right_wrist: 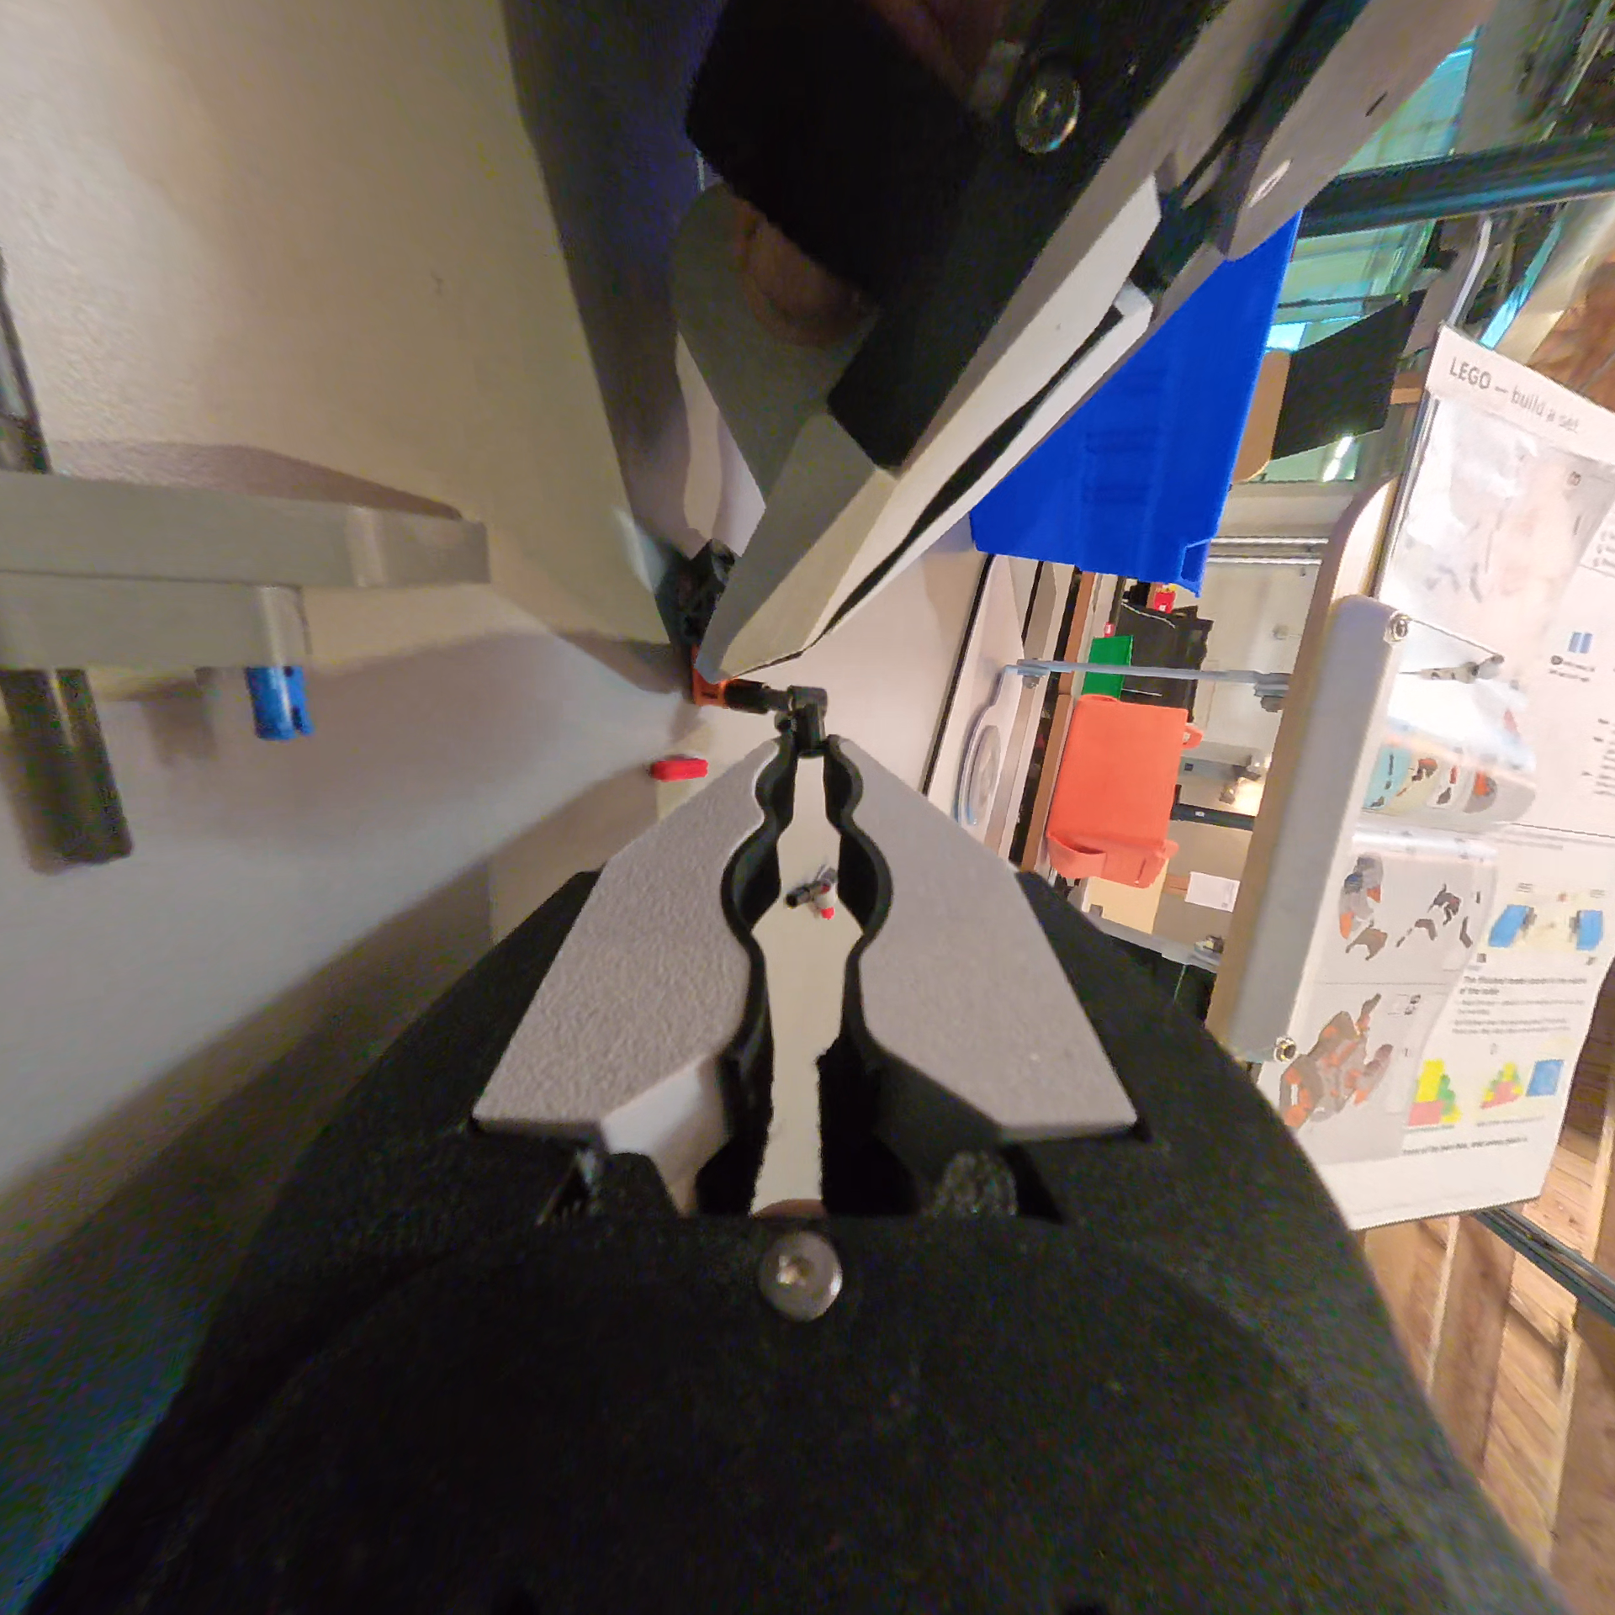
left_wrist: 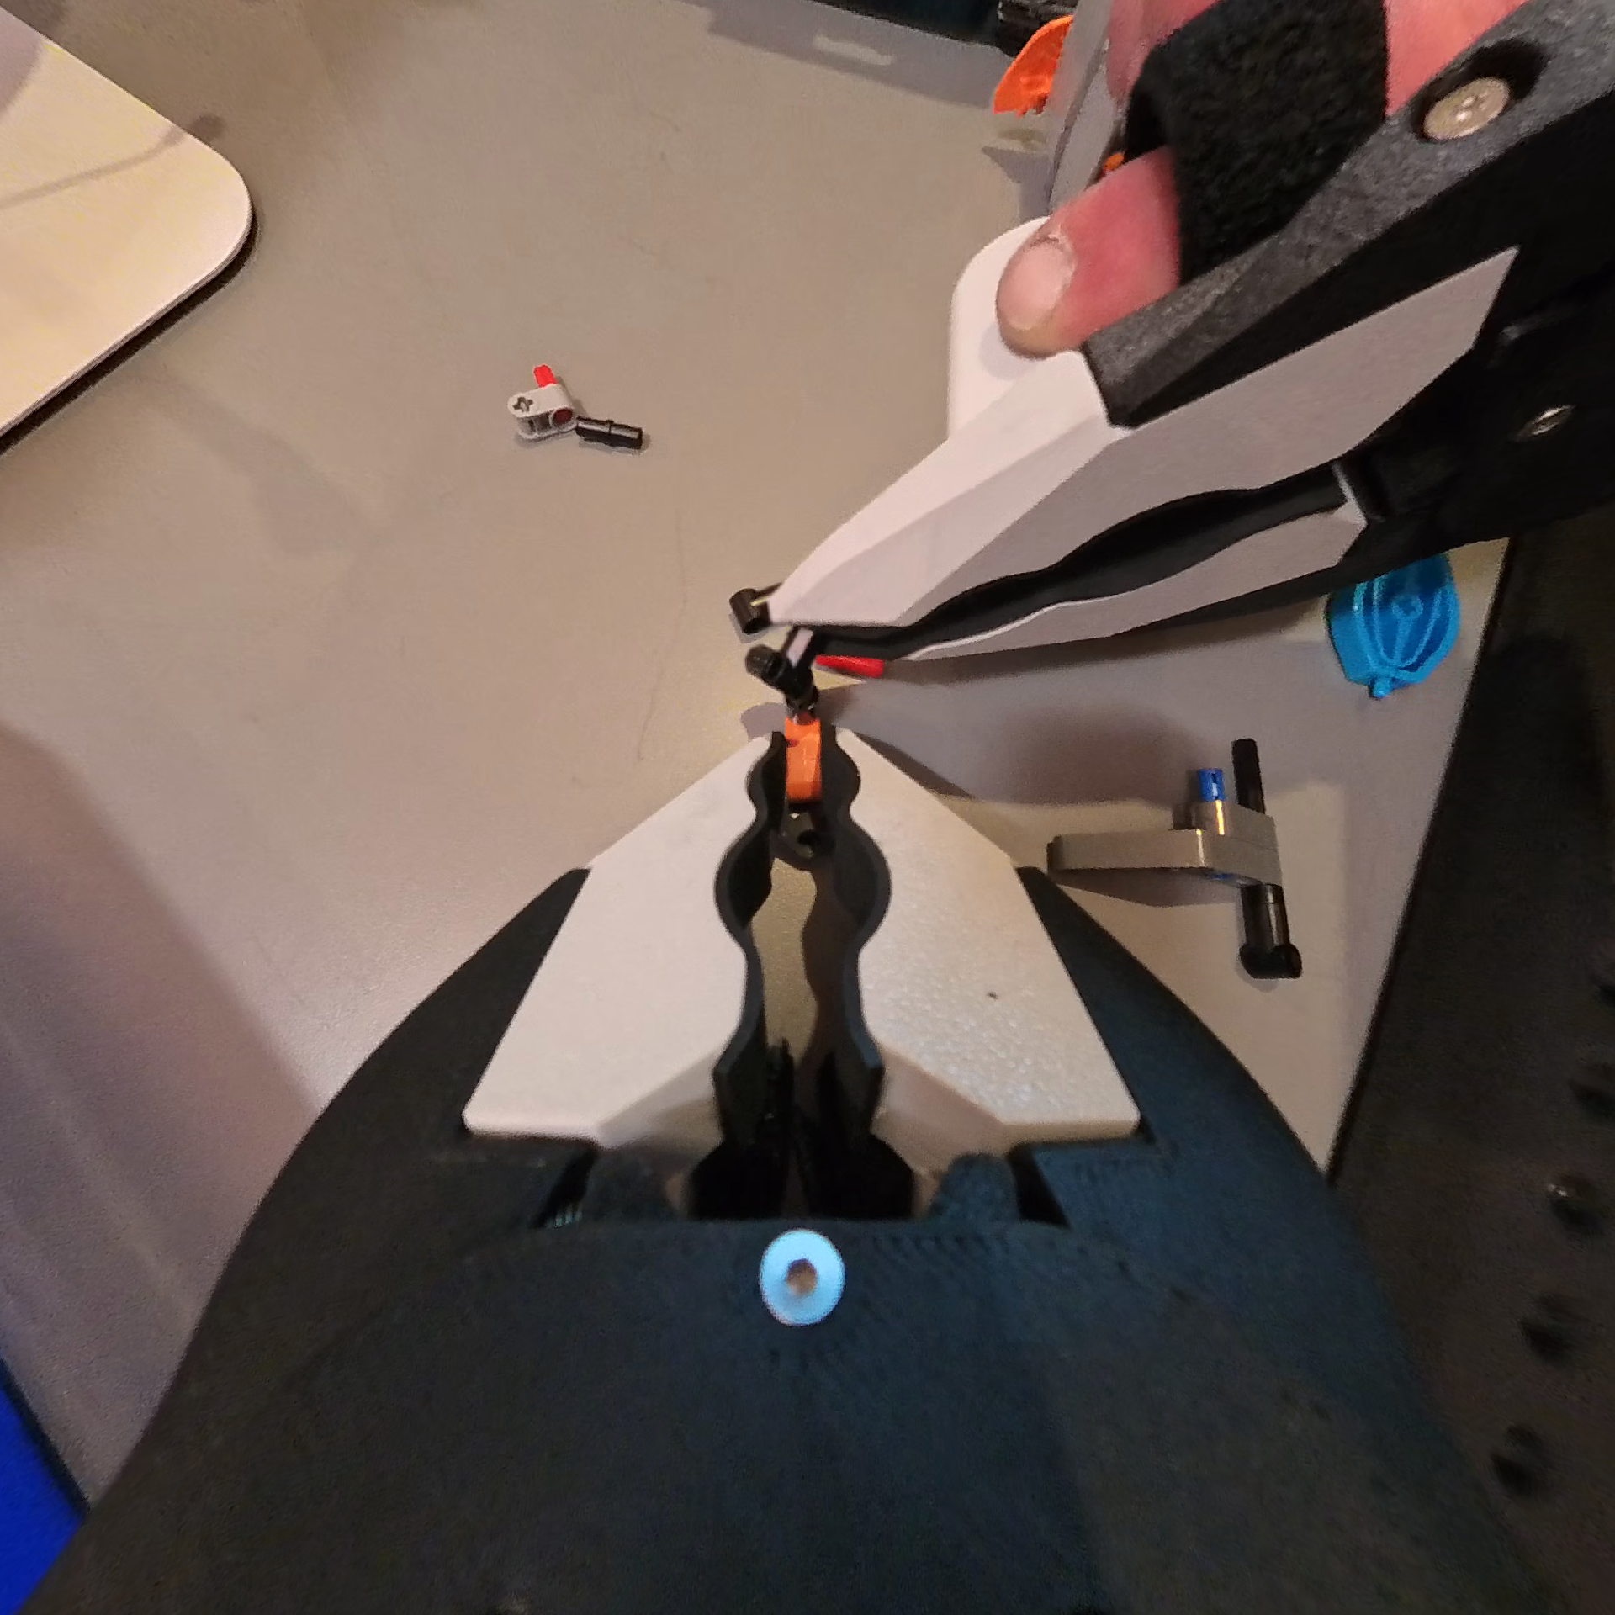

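Note:
My left gripper [left_wrist: 800, 738] is shut on a small orange connector [left_wrist: 802, 762] and holds it just above the beige table [left_wrist: 393, 699]. My right gripper [left_wrist: 782, 625] comes in from the upper right and is shut on a small black angled connector [left_wrist: 773, 666]. The two pieces meet end to end through a black pin [right_wrist: 752, 696]. In the right wrist view my right gripper [right_wrist: 808, 743] grips the black connector [right_wrist: 806, 703], and the left gripper [right_wrist: 717, 668] holds the orange connector [right_wrist: 706, 689]. A small red pin [right_wrist: 677, 769] lies on the table just below them.
A grey beam with a blue pin and a black axle [left_wrist: 1206, 848] lies to the right. A small grey connector with red and black pins [left_wrist: 559, 411] lies farther off. A blue part [left_wrist: 1389, 625], a white tray corner [left_wrist: 87, 218], a blue bin [right_wrist: 1136, 437] and instruction sheets [right_wrist: 1486, 786] stand around.

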Demonstrator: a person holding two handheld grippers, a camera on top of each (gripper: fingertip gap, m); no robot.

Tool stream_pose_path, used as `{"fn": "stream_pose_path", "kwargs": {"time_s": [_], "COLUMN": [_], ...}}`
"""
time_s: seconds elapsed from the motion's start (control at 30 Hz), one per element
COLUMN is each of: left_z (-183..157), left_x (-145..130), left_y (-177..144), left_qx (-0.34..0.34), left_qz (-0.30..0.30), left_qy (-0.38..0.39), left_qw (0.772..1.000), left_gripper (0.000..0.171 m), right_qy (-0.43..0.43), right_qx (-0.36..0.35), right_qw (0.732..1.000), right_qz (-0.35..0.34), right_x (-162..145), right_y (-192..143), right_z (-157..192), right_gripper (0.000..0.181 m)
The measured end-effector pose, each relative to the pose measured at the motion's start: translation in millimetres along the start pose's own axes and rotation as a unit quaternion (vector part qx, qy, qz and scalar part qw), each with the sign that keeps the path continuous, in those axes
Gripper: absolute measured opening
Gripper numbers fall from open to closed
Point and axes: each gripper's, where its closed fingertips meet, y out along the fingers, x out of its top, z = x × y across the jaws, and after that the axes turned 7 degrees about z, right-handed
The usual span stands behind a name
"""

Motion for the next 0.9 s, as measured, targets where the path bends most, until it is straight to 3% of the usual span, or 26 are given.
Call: {"fn": "stream_pose_path", "kwargs": {"time_s": [0.9], "left_z": [0.7], "left_x": [0.4], "left_y": [0.9], "left_qx": [-0.011], "left_qz": [0.001], "left_qy": [-0.019], "left_qw": [1.000], "left_gripper": [0.005], "right_qy": [-0.045], "right_qx": [-0.037], "right_qw": [0.998], "right_qz": [-0.012], "right_x": [7.6], "right_y": [-6.2], "right_z": [2.8], "right_gripper": [0.003]}}
